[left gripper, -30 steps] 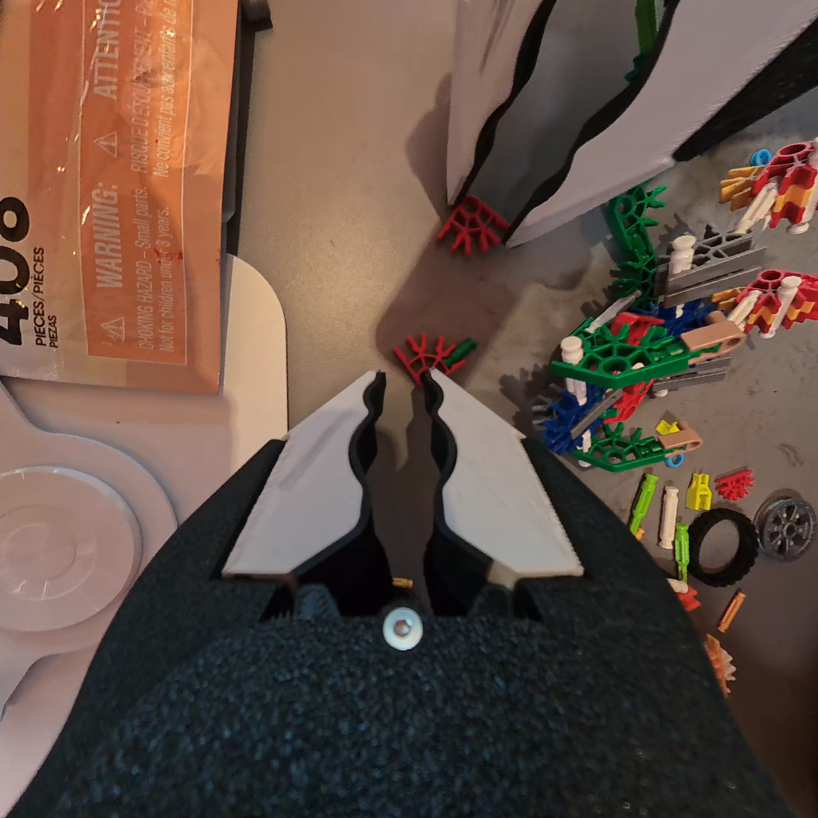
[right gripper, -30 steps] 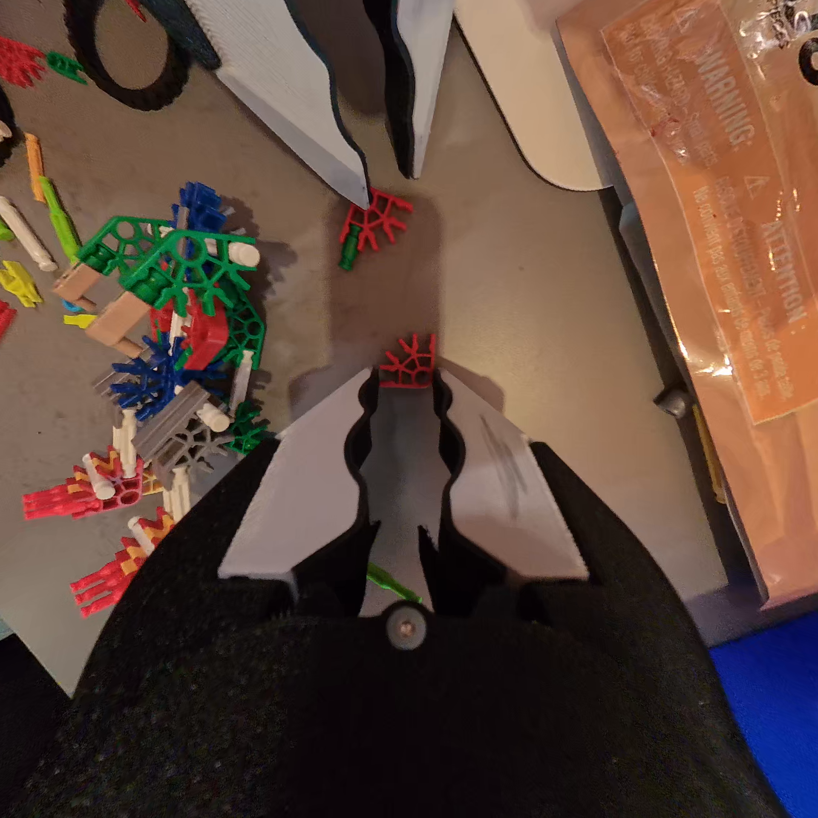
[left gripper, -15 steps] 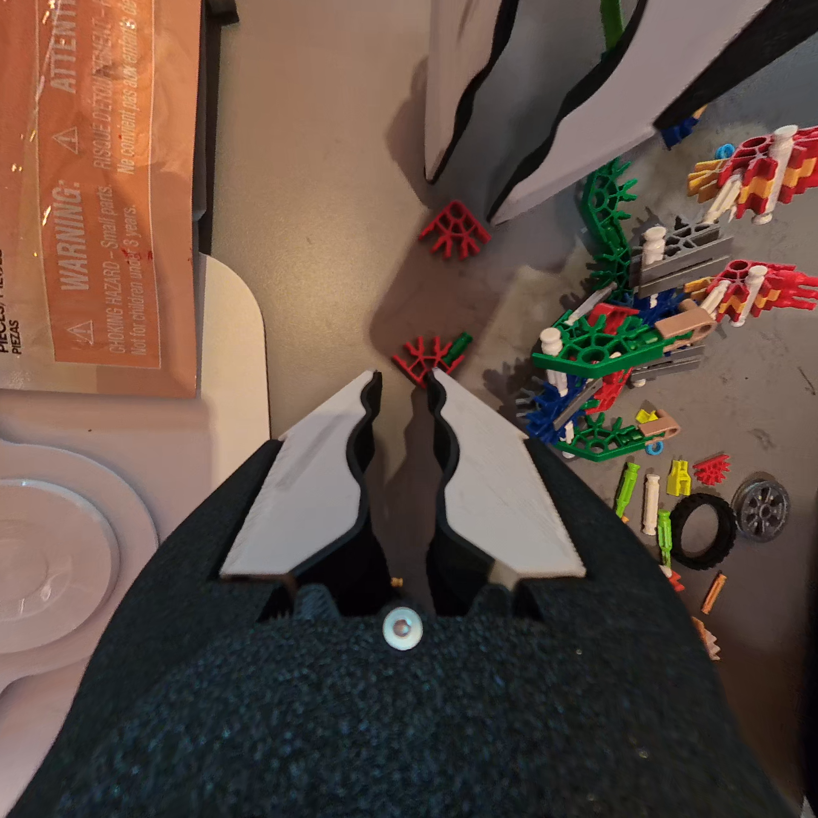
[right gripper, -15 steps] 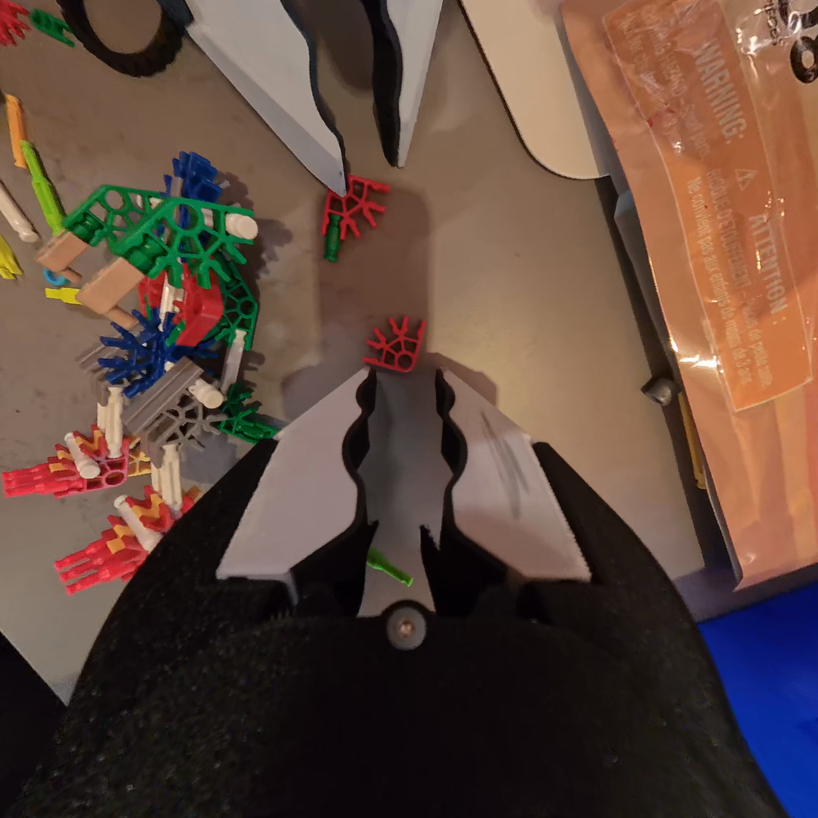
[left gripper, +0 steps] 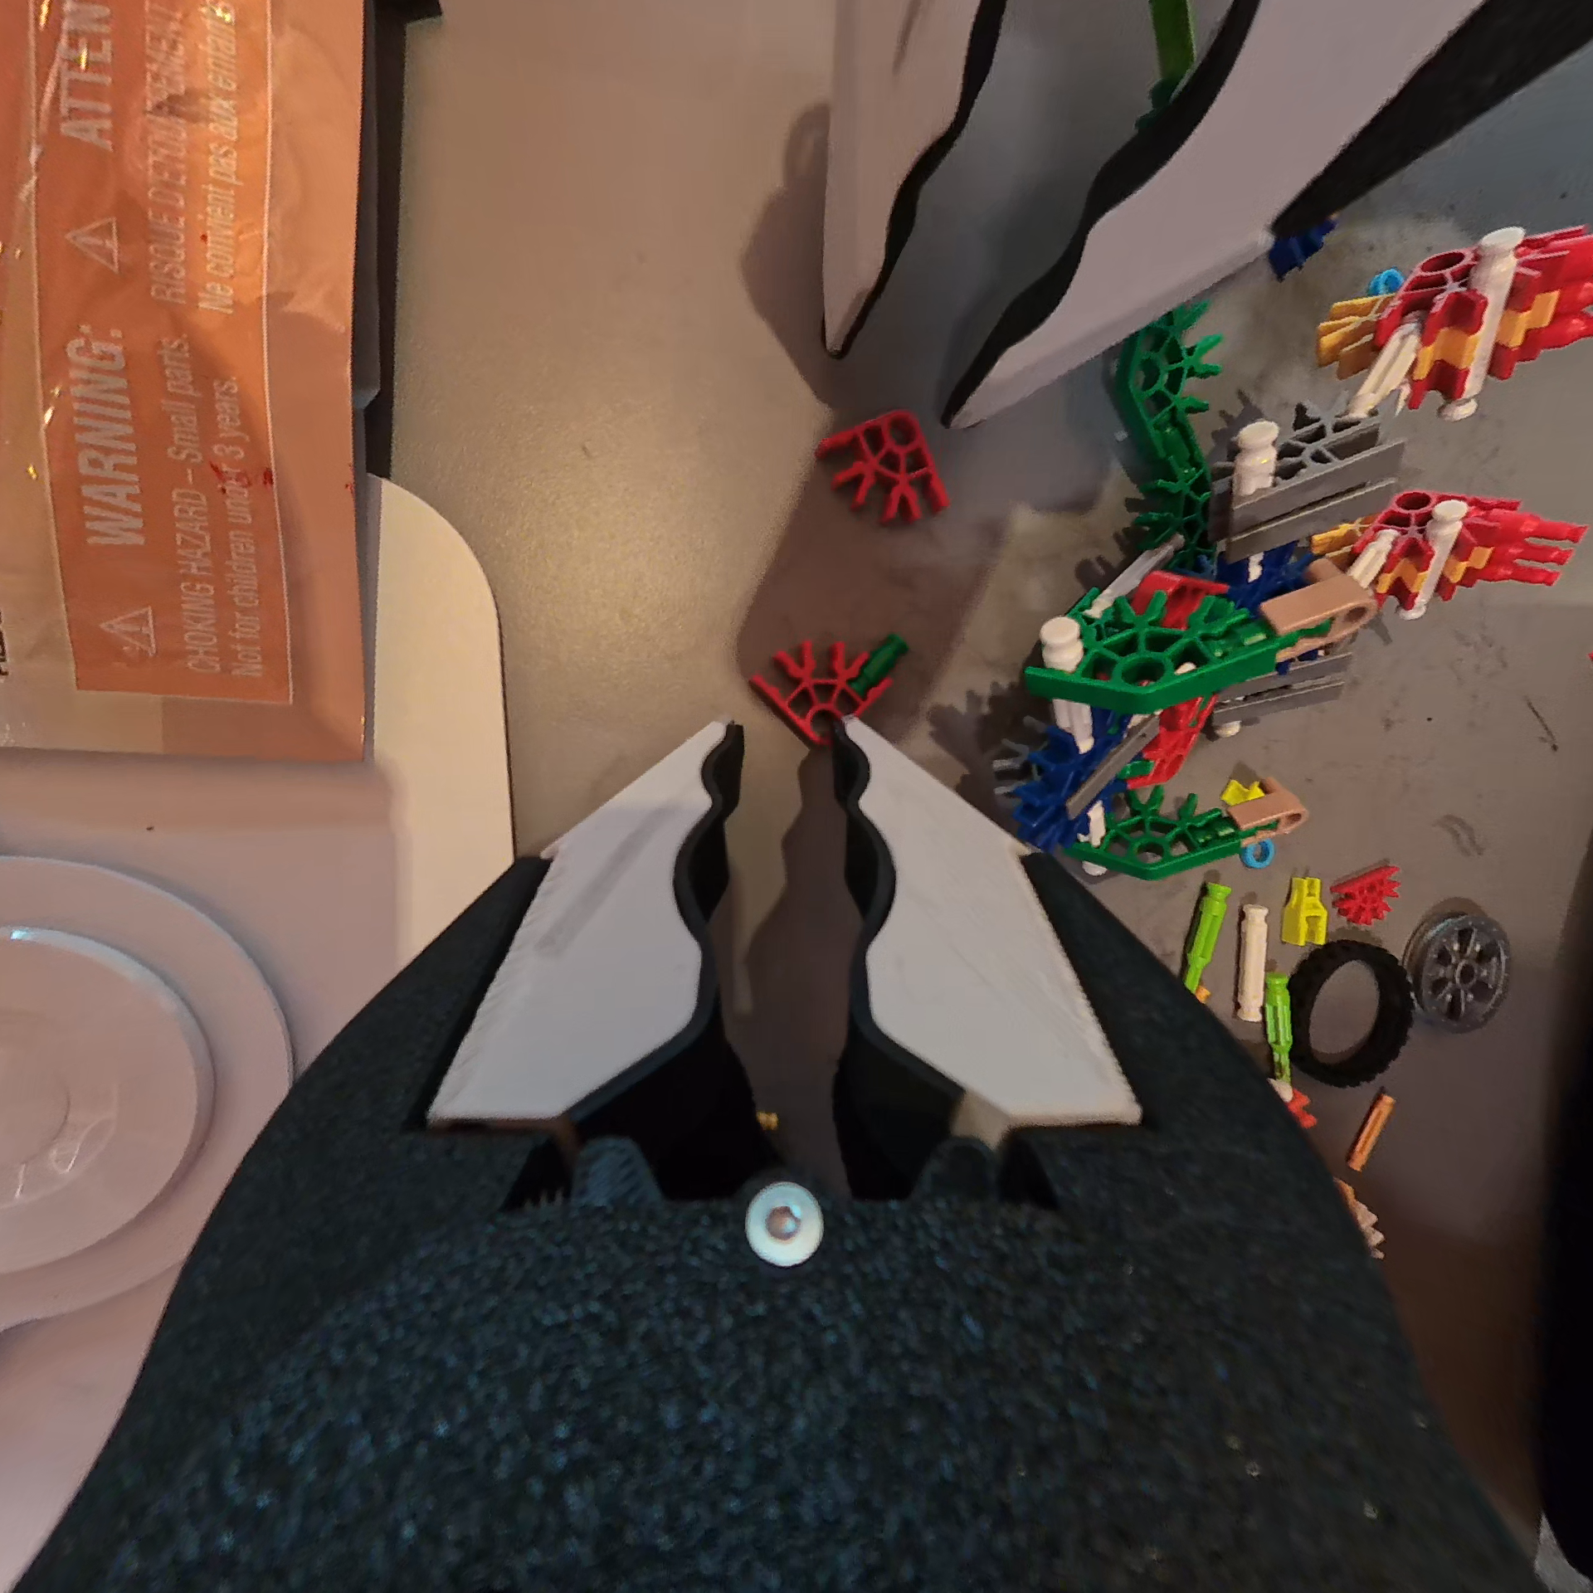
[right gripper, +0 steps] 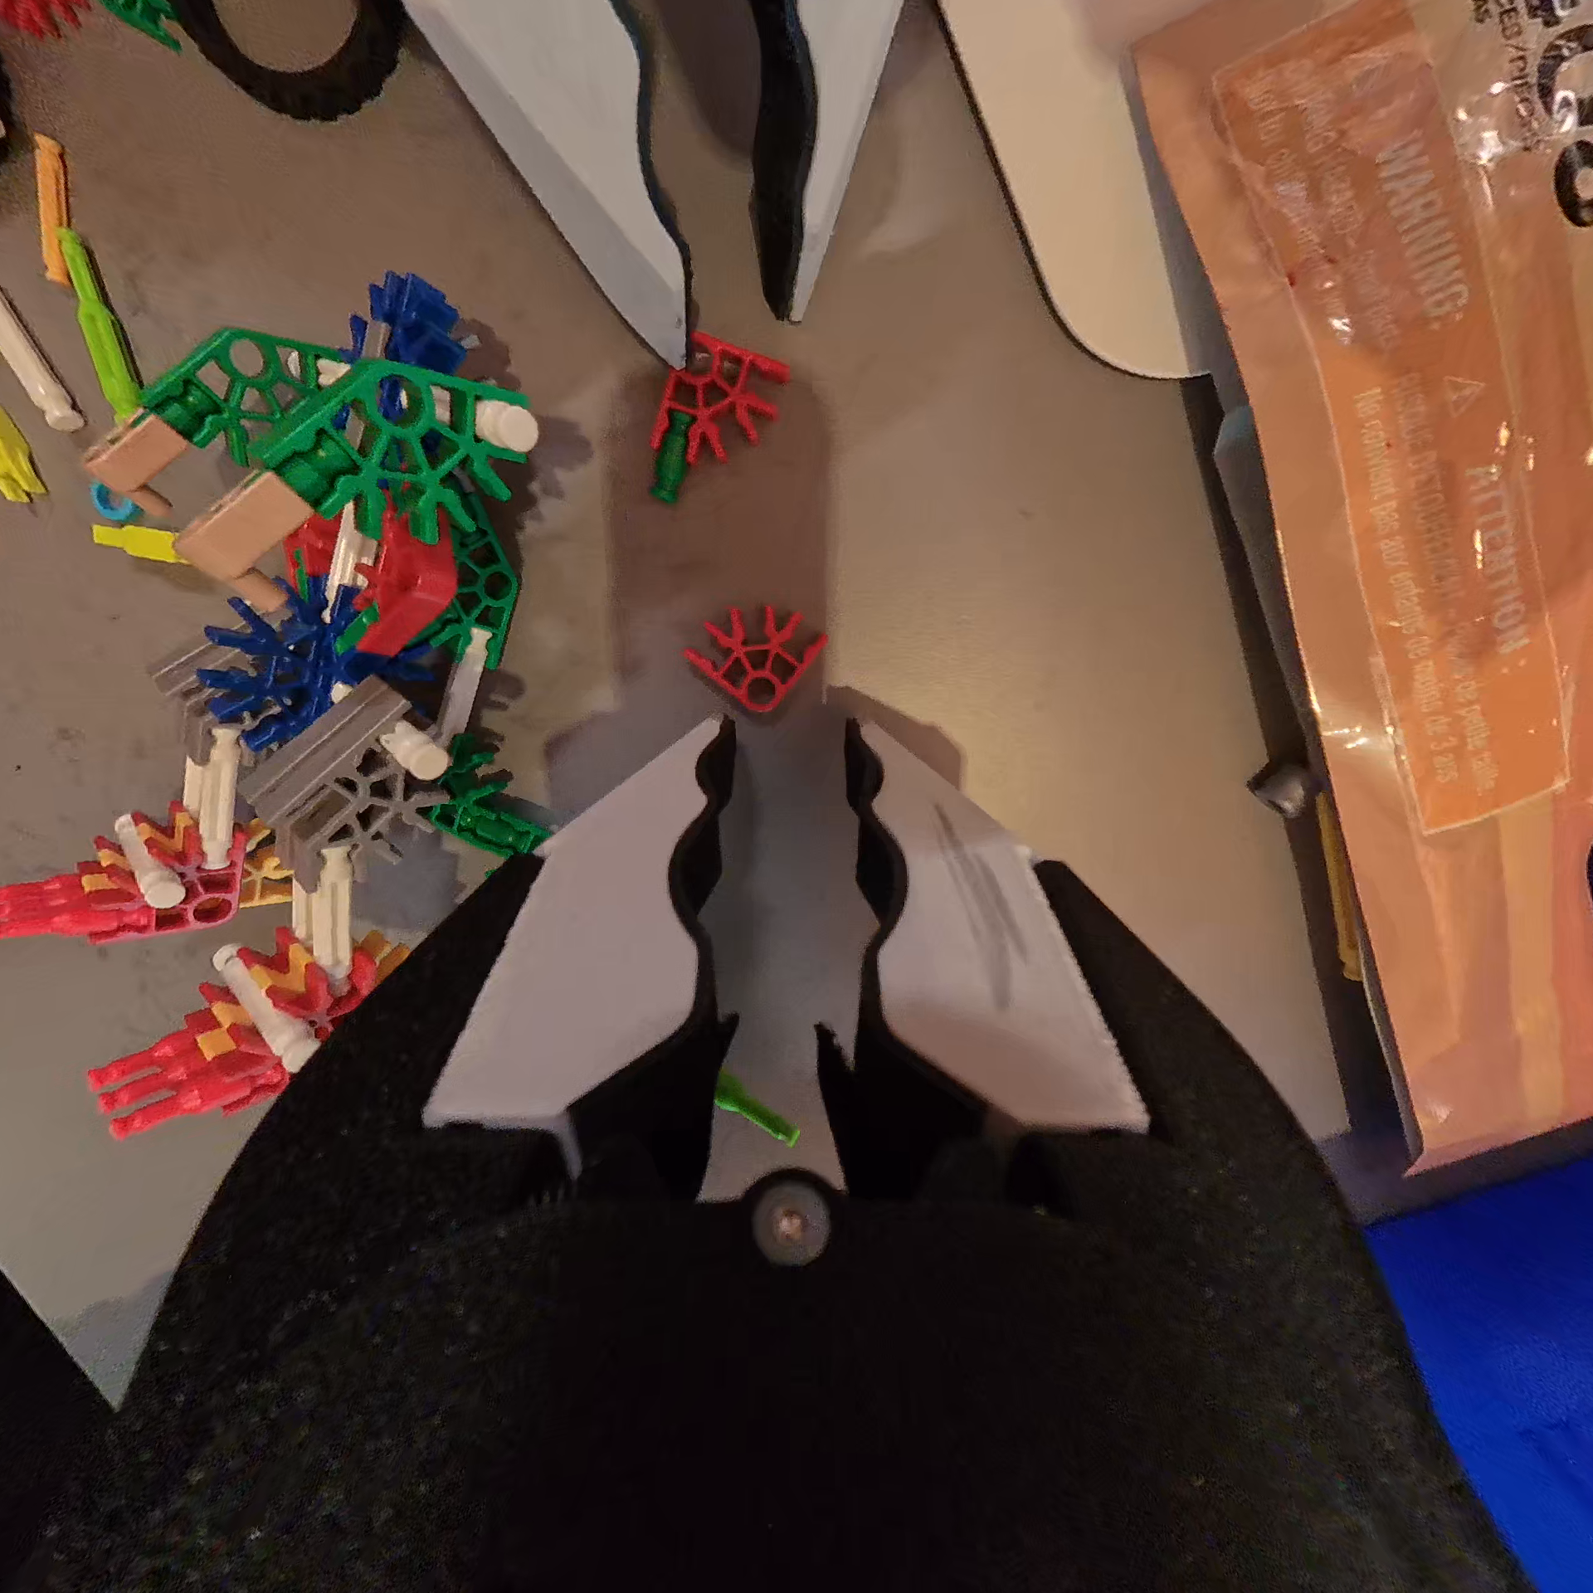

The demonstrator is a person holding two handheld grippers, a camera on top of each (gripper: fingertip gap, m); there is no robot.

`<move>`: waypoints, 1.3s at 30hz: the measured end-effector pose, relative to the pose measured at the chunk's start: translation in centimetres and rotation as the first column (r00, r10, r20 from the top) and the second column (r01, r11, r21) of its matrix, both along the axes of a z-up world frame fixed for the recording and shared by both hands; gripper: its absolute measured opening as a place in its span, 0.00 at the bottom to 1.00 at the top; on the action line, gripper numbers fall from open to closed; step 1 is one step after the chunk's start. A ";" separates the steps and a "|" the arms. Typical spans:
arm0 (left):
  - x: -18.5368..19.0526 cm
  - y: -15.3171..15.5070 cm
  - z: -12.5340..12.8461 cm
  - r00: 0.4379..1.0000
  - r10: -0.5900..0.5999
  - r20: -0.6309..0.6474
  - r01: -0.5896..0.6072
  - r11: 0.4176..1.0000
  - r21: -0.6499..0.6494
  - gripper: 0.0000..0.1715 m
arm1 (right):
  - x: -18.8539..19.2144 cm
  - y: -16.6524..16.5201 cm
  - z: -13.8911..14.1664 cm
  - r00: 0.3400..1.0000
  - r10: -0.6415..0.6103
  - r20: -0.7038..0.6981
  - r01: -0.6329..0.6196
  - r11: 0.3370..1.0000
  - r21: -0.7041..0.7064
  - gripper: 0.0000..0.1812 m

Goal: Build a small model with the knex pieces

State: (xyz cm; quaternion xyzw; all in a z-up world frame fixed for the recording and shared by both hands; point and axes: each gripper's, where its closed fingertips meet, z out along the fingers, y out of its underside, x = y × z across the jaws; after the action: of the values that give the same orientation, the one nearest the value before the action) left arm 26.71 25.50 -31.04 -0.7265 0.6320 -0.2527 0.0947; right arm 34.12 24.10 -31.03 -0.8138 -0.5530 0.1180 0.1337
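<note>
Two red fan-shaped connectors lie on the grey table. One, with a short green rod [left gripper: 881, 657] plugged in, [left gripper: 819, 685] lies just ahead of my left gripper [left gripper: 786, 731], whose right fingertip touches its corner. The jaws are a little apart and empty. The same piece shows in the right wrist view [right gripper: 720, 401], at the left gripper's fingertips [right gripper: 668, 332]. The other red connector [right gripper: 759, 662] lies free just ahead of my right gripper [right gripper: 789, 728], which is open and empty. It also shows in the left wrist view [left gripper: 888, 465], below the right gripper's fingers [left gripper: 974, 392].
A built cluster of green, blue, grey and red pieces [left gripper: 1207, 655] [right gripper: 345, 534] lies beside the grippers. A black tyre [left gripper: 1349, 1013], a grey wheel hub [left gripper: 1461, 970] and loose rods lie near it. An orange plastic bag [left gripper: 181, 371] [right gripper: 1414, 483] lies on a white tray [left gripper: 440, 690]. A light green rod [right gripper: 754, 1112] lies under my right gripper. Some 8 cm of space lies between my two pairs of fingers.
The red connector that sat between my right gripper's fingertips now lies free ahead of them; the right gripper has drawn back. My left gripper has stayed by the connector with the green rod.
</note>
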 end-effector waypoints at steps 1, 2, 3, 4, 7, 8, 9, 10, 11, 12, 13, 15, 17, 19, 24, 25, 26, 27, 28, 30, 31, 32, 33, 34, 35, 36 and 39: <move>0.0 0.0 0.0 1.000 -0.001 0.000 0.001 1.000 -0.002 0.11 | -0.1 -0.2 -0.1 1.000 0.008 0.005 -0.008 1.000 -0.005 0.14; 0.0 -0.1 0.0 1.000 -0.003 0.001 0.003 1.000 -0.004 0.11 | -0.2 -0.4 -0.3 1.000 0.016 0.011 -0.016 1.000 -0.010 0.14; 0.0 -0.1 0.0 1.000 -0.005 0.001 0.005 1.000 -0.005 0.11 | -0.3 -0.5 -0.4 1.000 0.020 0.018 -0.020 1.000 -0.007 0.14; 0.0 -0.2 0.0 1.000 -0.009 0.001 0.009 1.000 -0.008 0.11 | -0.3 -0.5 -0.4 0.999 0.021 0.024 -0.021 1.000 -0.002 0.14; 0.0 -0.4 0.0 1.000 -0.020 0.002 0.020 1.000 -0.007 0.11 | -0.5 -0.8 -0.3 0.999 0.029 0.023 -0.029 1.000 -0.010 0.10; 0.0 -0.4 0.0 1.000 -0.025 0.002 0.025 1.000 -0.007 0.11 | -0.6 -0.8 -0.3 1.000 0.027 0.017 -0.027 1.000 -0.010 0.10; 0.0 -0.5 0.0 0.999 -0.032 0.003 0.032 0.999 -0.007 0.11 | -0.7 -0.7 -0.2 1.000 0.022 0.012 -0.022 1.000 0.000 0.10; 0.0 -0.6 0.0 0.999 -0.038 0.005 0.038 0.999 -0.007 0.11 | -0.7 -0.5 0.0 1.000 0.018 0.005 -0.018 1.000 0.013 0.11; 0.0 -0.7 0.0 0.999 -0.043 0.006 0.043 0.999 -0.004 0.12 | -0.8 -0.4 0.1 1.000 0.020 -0.002 -0.020 1.000 0.018 0.13; 0.1 -0.8 0.0 0.999 -0.049 0.006 0.049 0.999 0.000 0.12 | -0.9 -0.4 0.1 1.000 0.025 -0.005 -0.025 0.999 0.020 0.13; 0.1 -0.8 0.0 0.999 -0.052 0.005 0.052 0.999 0.008 0.12 | -0.9 -0.4 0.1 0.999 0.032 -0.001 -0.032 0.999 0.023 0.13; 0.3 -0.8 0.0 0.998 -0.060 0.007 0.060 0.998 0.019 0.13 | -1.0 -0.4 -0.2 0.999 0.049 0.016 -0.050 0.998 0.032 0.13; 0.4 -0.8 0.0 0.998 -0.062 0.005 0.062 0.998 0.025 0.12 | -1.2 -0.4 -0.4 0.998 0.057 0.023 -0.058 0.997 0.042 0.13; 0.4 -0.8 0.0 0.998 -0.062 0.004 0.062 0.997 0.037 0.13 | -1.4 -0.3 -0.3 0.998 0.052 0.022 -0.053 0.997 0.054 0.11; 0.8 -0.3 -0.1 0.999 -0.046 0.001 0.046 0.996 0.075 0.14 | -2.1 -0.6 -0.3 0.999 0.039 -0.008 -0.038 0.998 0.039 0.01; 0.8 -0.3 -0.1 0.999 -0.046 0.001 0.045 0.996 0.080 0.14 | -2.2 -0.5 -0.3 0.999 0.039 -0.009 -0.039 0.998 0.046 0.02; 0.8 -0.3 -0.1 0.999 -0.044 0.001 0.043 0.996 0.083 0.14 | -2.2 -0.4 -0.1 0.999 0.040 -0.016 -0.039 0.998 0.053 0.04; 0.8 -0.2 -0.1 0.999 -0.042 0.002 0.042 0.996 0.084 0.13 | -2.3 -0.2 0.1 0.999 0.040 -0.024 -0.038 0.997 0.064 0.08; 0.8 -0.2 -0.1 0.999 -0.042 0.002 0.042 0.996 0.084 0.14 | -2.4 0.0 0.3 0.999 0.044 -0.028 -0.041 0.996 0.078 0.12; 0.8 -0.2 -0.1 0.999 -0.047 0.004 0.047 0.995 0.087 0.15 | -2.5 0.2 0.6 0.996 0.082 -0.035 -0.078 0.992 0.102 0.16; 0.8 -0.1 -0.1 0.999 -0.049 0.004 0.048 0.995 0.089 0.15 | -2.8 0.3 0.7 0.993 0.108 -0.040 -0.103 0.987 0.120 0.18; 0.8 -0.2 -0.1 0.999 -0.052 0.005 0.051 0.995 0.091 0.15 | -3.1 0.4 0.8 0.990 0.130 -0.051 -0.123 0.984 0.132 0.20; 0.8 -0.3 -0.1 0.998 -0.058 0.007 0.057 0.994 0.091 0.15 | -3.4 0.4 0.8 0.986 0.151 -0.063 -0.142 0.981 0.133 0.22; 0.9 -0.3 -0.1 0.998 -0.063 0.007 0.062 0.994 0.092 0.15 | -3.7 0.4 0.7 0.982 0.172 -0.071 -0.162 0.978 0.134 0.24; 0.9 -0.3 -0.1 0.998 -0.064 0.008 0.063 0.994 0.093 0.15 | -3.8 0.5 0.6 0.979 0.193 -0.068 -0.182 0.973 0.139 0.24; 0.9 -0.3 -0.1 0.998 -0.064 0.009 0.063 0.994 0.093 0.15 | -3.8 0.5 0.4 0.975 0.213 -0.056 -0.203 0.968 0.146 0.24; 0.9 -0.3 -0.1 0.998 -0.061 0.014 0.059 0.994 0.087 0.15 | -3.5 0.6 -0.1 0.967 0.253 -0.024 -0.247 0.959 0.139 0.21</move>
State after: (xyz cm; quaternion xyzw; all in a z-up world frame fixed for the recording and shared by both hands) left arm 27.61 25.20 -31.12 -0.7002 0.6631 -0.2340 0.1235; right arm 30.60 24.75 -31.17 -0.7239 -0.6552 0.1133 0.1840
